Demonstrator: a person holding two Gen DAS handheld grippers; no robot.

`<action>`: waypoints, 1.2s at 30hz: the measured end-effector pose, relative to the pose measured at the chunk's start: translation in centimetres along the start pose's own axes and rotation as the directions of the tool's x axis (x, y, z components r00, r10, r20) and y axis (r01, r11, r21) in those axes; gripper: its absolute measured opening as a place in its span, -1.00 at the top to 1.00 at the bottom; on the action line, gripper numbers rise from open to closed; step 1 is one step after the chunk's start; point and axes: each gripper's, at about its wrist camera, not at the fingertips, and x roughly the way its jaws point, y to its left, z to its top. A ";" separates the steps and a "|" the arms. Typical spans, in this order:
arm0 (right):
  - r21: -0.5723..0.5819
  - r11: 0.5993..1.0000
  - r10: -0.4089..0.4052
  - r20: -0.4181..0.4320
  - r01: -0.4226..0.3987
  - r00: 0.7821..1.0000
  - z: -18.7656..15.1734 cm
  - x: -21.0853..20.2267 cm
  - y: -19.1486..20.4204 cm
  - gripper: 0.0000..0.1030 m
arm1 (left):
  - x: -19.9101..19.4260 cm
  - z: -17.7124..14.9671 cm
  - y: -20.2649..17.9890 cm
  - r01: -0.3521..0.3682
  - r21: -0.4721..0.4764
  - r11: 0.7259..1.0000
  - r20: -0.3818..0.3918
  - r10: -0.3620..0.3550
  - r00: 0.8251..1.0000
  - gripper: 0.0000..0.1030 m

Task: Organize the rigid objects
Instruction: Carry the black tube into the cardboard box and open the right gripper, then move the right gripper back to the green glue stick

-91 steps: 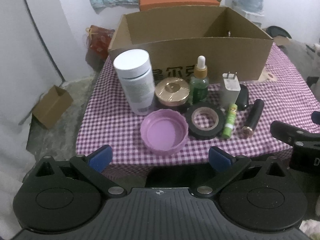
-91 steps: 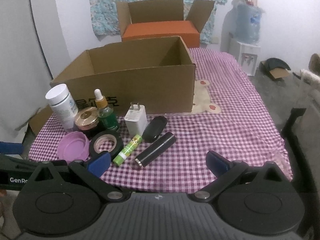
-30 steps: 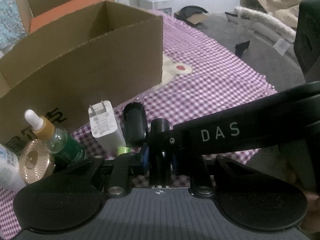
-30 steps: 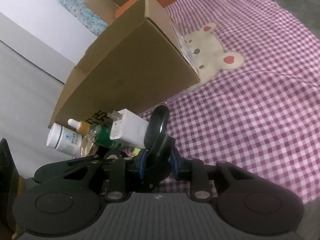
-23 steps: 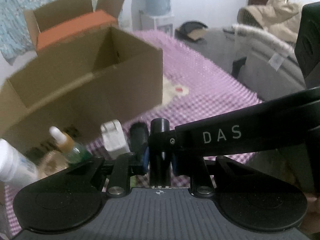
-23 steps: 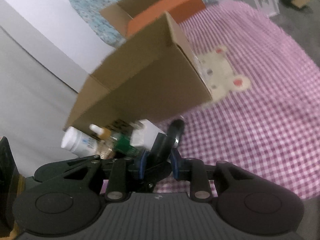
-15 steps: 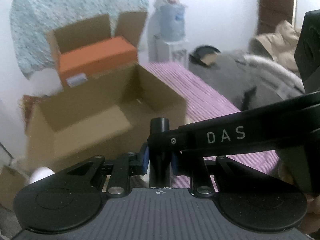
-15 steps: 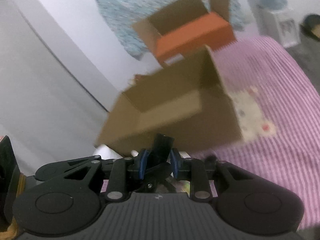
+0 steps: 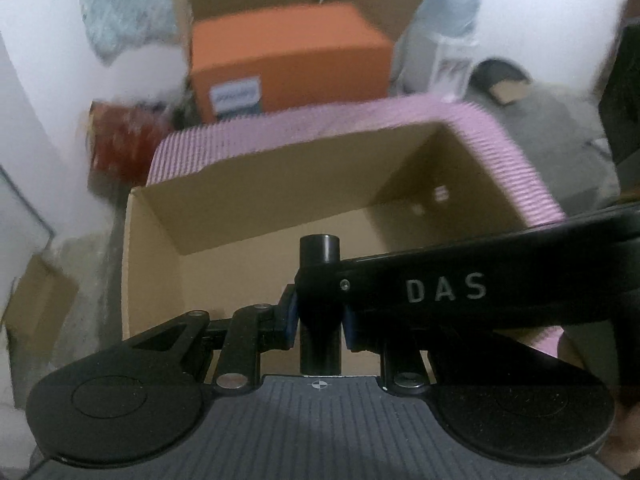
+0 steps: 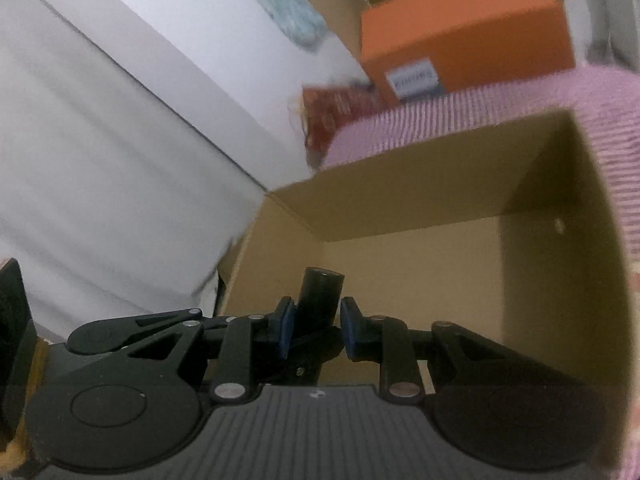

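A black cylinder tube (image 9: 320, 256) is held by both grippers at once, above the open cardboard box (image 9: 256, 200). My left gripper (image 9: 319, 320) is shut on its lower part. My right gripper (image 10: 313, 320) is shut on the same black tube (image 10: 322, 292), and its arm marked DAS (image 9: 460, 292) crosses the left wrist view from the right. The box (image 10: 400, 208) looks empty inside. The other items on the table are out of view.
An orange box (image 9: 288, 60) inside a second open carton stands behind the purple checked tablecloth (image 9: 320, 128). A red bag (image 9: 120, 140) sits at the left by the white wall. A small carton (image 9: 36, 312) lies on the floor at left.
Both grippers have lifted the black tube off the table and carried it up and forward over the open box. The bottles, charger and tape have dropped out of view.
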 end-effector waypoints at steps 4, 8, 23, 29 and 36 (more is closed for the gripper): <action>0.050 0.999 0.004 -0.094 0.000 0.996 2.2 4.4 -0.8 0.46 | 3.3 1.2 1.9 -0.051 -0.041 0.998 -0.092 0.047 0.995 0.59; 0.076 0.997 0.004 -0.137 0.007 0.991 2.8 7.6 -1.7 0.43 | 4.9 1.5 3.0 -0.098 -0.085 0.992 -0.129 0.086 0.988 0.56; 0.024 0.999 0.033 0.042 -0.034 0.999 0.5 -2.6 -1.7 0.43 | -4.2 0.2 -0.1 -0.040 -0.004 0.999 0.076 0.040 0.996 0.14; 0.012 0.997 0.073 0.165 -0.076 0.984 -3.6 -10.9 -1.4 0.43 | -9.0 -2.2 -1.2 0.029 0.027 0.999 0.182 -0.034 0.983 -0.01; 0.057 0.995 0.069 0.278 -0.088 0.958 -11.3 -17.1 -3.3 0.43 | -10.9 -8.2 -4.0 0.084 0.067 0.994 0.268 -0.099 0.958 -0.07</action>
